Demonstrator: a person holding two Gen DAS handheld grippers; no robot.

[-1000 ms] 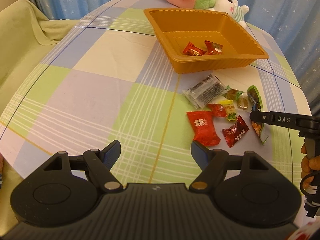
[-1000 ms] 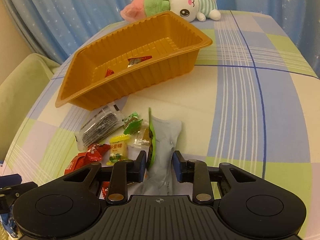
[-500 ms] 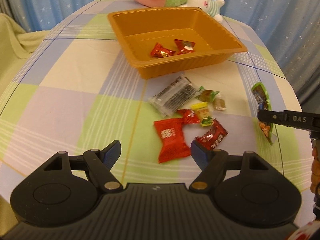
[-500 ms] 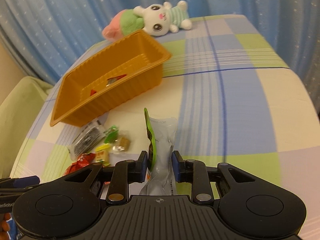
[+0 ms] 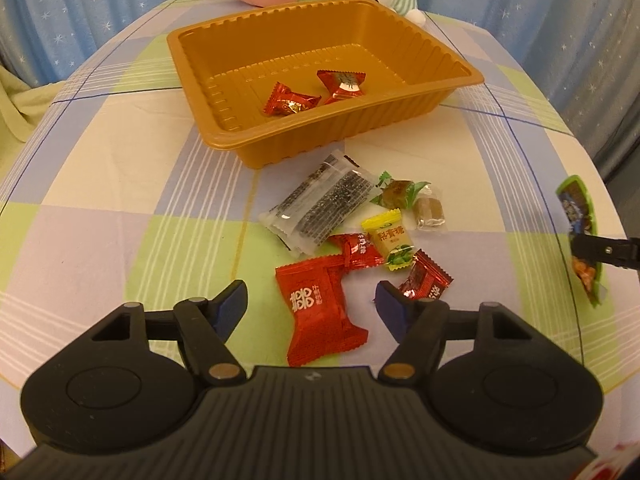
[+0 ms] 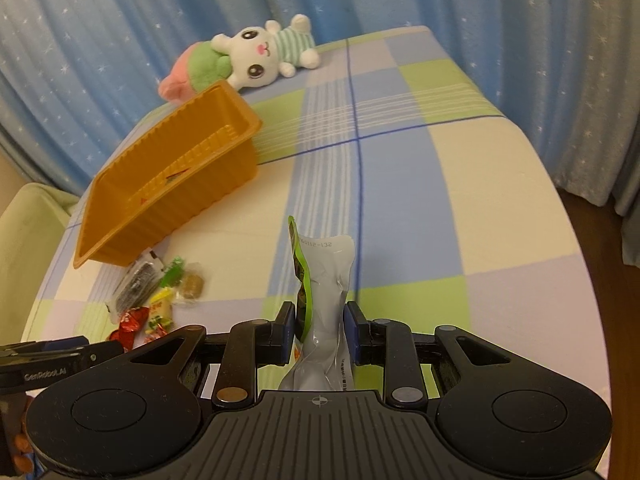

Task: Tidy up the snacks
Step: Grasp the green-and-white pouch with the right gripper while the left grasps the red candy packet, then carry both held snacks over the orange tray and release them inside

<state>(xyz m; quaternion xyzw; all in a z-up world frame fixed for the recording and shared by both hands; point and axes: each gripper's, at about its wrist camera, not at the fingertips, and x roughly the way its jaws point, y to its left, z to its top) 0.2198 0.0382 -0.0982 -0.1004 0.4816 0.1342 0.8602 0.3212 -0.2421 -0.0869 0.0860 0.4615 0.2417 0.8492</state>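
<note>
Two red candies (image 5: 316,94) in tray (image 5: 460,68): left wrist view only

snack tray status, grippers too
Right gripper shut on green-edged pouch. Left gripper open, closing over big red packet. Orange tray unobstructed.

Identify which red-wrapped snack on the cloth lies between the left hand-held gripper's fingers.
The large flat red packet with white characters. The two smaller red candies lie beyond the fingertips.
</note>
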